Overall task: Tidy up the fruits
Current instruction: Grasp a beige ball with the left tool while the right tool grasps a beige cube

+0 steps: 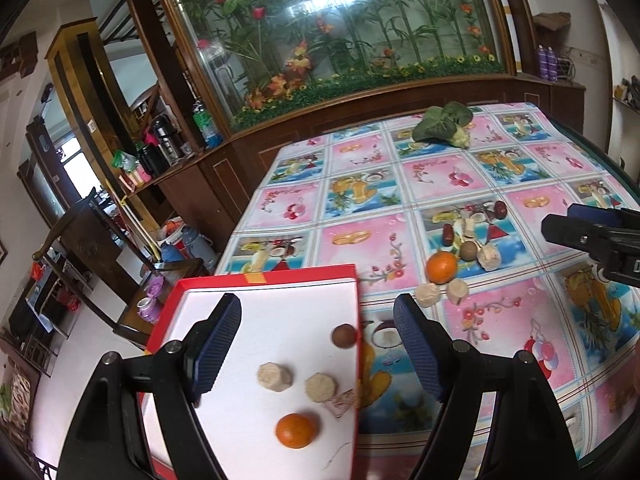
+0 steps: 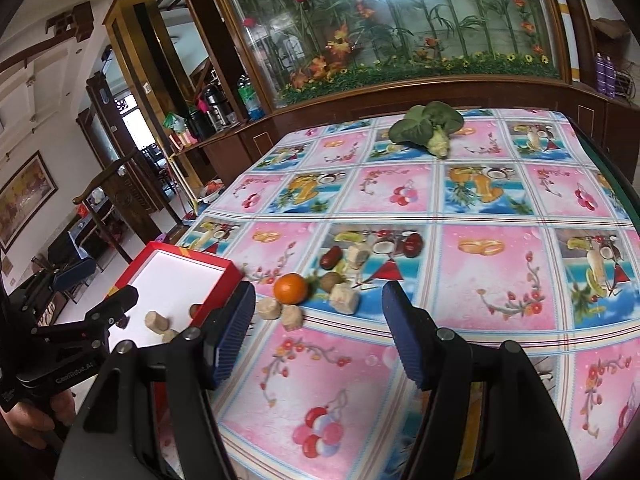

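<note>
The loose fruit lies in a cluster on the bench [image 2: 480, 320], ahead of the right tool [image 2: 318, 328] and a little to its left; the orange [image 2: 290, 288] sits nearest the middle of that cluster, with two pale chunks [image 2: 280, 312] touching its near side, a third chunk [image 2: 344, 298] just to its right, a brown nut [image 2: 331, 281] behind that, and red dates [image 2: 330, 258] farther back; the right tool is spread wide and holds nothing, its left finger roughly level with the pale chunks.

The left tool [image 1: 318, 344] hangs over the red box [image 1: 256, 280], also spread and empty; within the box lie an orange [image 1: 297, 430], two pale chunks [image 1: 298, 382] and a brown nut [image 1: 344, 335], all toward the right wall; from this tool the loose cluster [image 1: 460, 268] lies ahead and to the right, past the box wall.

The right tool appears the nearer to the cluster, so the next pick is likely its own; the orange is round, so no axis matters, but the chunks pressed against it crowd the near side.
</note>
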`<move>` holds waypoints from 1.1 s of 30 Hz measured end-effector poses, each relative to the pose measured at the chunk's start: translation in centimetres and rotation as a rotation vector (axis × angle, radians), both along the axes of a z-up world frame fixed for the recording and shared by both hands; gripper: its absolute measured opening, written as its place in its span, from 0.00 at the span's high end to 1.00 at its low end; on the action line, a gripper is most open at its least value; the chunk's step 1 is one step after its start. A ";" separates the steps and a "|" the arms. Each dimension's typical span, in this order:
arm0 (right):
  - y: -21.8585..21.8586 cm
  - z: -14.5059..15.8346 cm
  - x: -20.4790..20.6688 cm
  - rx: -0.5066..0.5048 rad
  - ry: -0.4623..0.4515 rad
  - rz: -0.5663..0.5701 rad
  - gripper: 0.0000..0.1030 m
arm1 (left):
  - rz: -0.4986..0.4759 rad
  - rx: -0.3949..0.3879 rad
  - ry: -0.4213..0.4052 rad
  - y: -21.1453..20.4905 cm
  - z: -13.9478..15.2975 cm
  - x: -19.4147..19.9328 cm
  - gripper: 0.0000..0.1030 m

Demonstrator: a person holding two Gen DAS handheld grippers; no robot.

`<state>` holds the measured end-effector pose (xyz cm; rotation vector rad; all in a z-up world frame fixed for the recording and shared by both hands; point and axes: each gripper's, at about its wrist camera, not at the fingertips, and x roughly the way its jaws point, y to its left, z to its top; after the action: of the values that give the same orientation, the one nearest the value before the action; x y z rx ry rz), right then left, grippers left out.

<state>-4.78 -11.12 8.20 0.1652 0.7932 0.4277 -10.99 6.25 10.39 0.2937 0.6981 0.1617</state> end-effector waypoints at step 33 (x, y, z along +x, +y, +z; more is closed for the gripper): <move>3.0 -7.3 7.0 -0.268 0.140 0.087 0.71 | -0.228 -0.247 0.333 -4.8 -7.0 6.3 0.38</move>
<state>2.24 -8.15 0.85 -0.0900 0.9899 0.3904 -4.65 1.48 3.37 0.1619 0.9981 -0.1944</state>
